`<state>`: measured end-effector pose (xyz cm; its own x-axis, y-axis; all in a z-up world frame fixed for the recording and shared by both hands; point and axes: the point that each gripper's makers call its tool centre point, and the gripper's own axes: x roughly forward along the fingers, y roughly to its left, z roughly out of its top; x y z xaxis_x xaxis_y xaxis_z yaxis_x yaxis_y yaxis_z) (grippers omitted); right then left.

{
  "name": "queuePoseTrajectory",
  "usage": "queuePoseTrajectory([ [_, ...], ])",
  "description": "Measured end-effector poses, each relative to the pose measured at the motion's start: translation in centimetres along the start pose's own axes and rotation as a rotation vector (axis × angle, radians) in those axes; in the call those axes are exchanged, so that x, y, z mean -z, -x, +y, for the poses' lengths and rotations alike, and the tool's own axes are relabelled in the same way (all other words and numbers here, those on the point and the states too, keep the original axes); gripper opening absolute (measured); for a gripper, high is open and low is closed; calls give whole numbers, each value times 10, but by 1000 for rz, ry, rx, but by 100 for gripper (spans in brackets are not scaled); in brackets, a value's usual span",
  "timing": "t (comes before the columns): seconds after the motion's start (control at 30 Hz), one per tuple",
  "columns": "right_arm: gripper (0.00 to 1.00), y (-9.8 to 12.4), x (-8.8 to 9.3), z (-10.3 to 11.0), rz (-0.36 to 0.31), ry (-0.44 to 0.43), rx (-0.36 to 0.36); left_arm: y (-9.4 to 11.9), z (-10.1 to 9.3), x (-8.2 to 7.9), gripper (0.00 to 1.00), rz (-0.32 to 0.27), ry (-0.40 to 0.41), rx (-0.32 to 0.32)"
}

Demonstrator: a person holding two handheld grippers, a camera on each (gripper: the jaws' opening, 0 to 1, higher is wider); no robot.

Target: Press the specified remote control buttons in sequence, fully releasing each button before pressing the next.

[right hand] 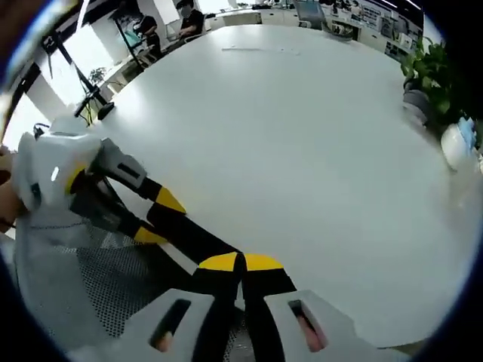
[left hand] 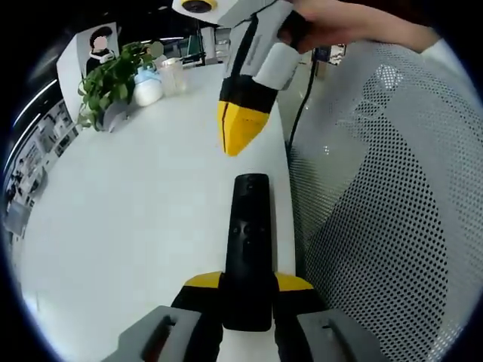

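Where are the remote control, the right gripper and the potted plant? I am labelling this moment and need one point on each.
remote control (left hand: 248, 241), left gripper view, on its button face.
right gripper (left hand: 239, 130), left gripper view, on its closed yellow tip.
potted plant (left hand: 112, 84), left gripper view, on its leaves.
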<state>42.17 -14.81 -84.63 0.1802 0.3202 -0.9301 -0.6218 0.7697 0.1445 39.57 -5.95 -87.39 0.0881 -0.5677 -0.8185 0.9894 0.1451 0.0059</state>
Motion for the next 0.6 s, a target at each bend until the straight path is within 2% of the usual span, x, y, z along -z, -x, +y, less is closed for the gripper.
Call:
queuePoseTrajectory([
  [0.03,0,-2,4,-1,28,35,19,0,0,0,24,-4,1,-1],
  [0.1,0,-4,7,0,47,53,37,0,0,0,24,-6,0,-1],
  [0.4,0,-9,13,9,104,3,-31,0,0,0,24,-15,6,3],
  [0.6,0,-13,11,8,136,22,-22,0,-1,0,24,-16,7,2],
])
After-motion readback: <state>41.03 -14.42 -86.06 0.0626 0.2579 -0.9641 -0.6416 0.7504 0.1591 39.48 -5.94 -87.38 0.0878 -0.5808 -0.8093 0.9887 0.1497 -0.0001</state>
